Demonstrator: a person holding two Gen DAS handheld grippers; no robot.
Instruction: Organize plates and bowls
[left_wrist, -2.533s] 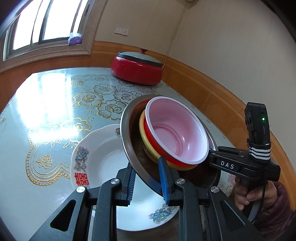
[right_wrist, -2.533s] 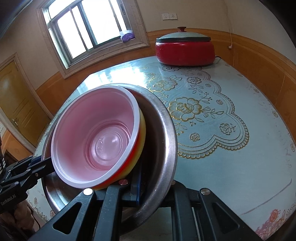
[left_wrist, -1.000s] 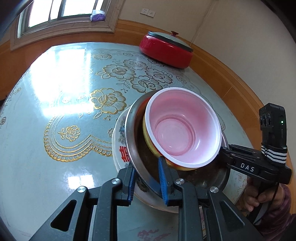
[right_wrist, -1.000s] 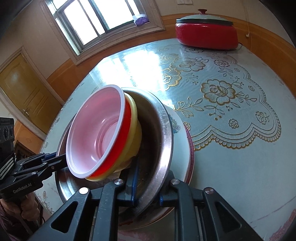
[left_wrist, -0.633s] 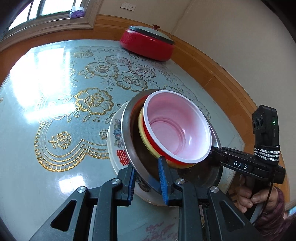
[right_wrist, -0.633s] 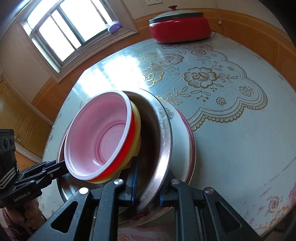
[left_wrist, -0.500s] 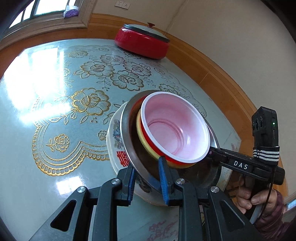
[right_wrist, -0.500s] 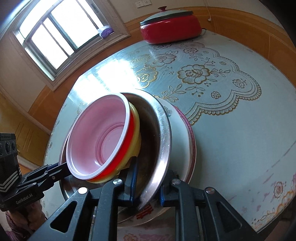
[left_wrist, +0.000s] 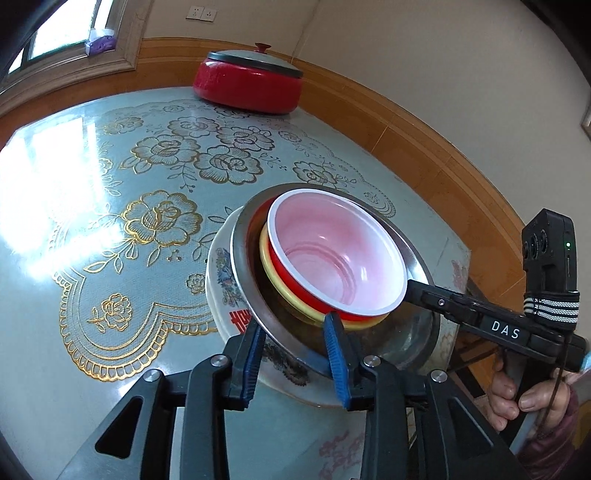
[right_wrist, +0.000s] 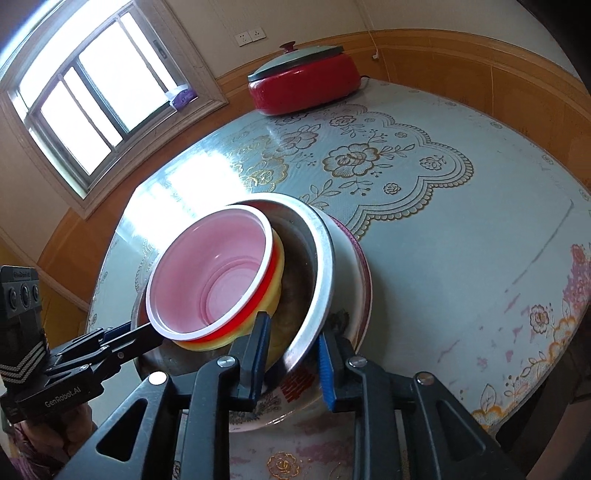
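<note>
Letting go now: my left gripper (left_wrist: 295, 354) and right gripper (right_wrist: 291, 358) are both opening, pads seemingly just clear of the steel bowl (right_wrist: 317, 266)'s thin, slippery rim; stack sits on the fragile plate (left_wrist: 218, 273), near the table (left_wrist: 92, 229)'s edge.

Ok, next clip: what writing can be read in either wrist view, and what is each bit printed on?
"DAS": white letters on the right gripper's black body, left wrist view.
"GenRobot.AI": on the left gripper's black body, right wrist view.
Red Chinese character on the floral plate's rim: mostly hidden by the steel dish, not readable.
Small print on top of the left gripper's camera block: too blurred to read.
</note>
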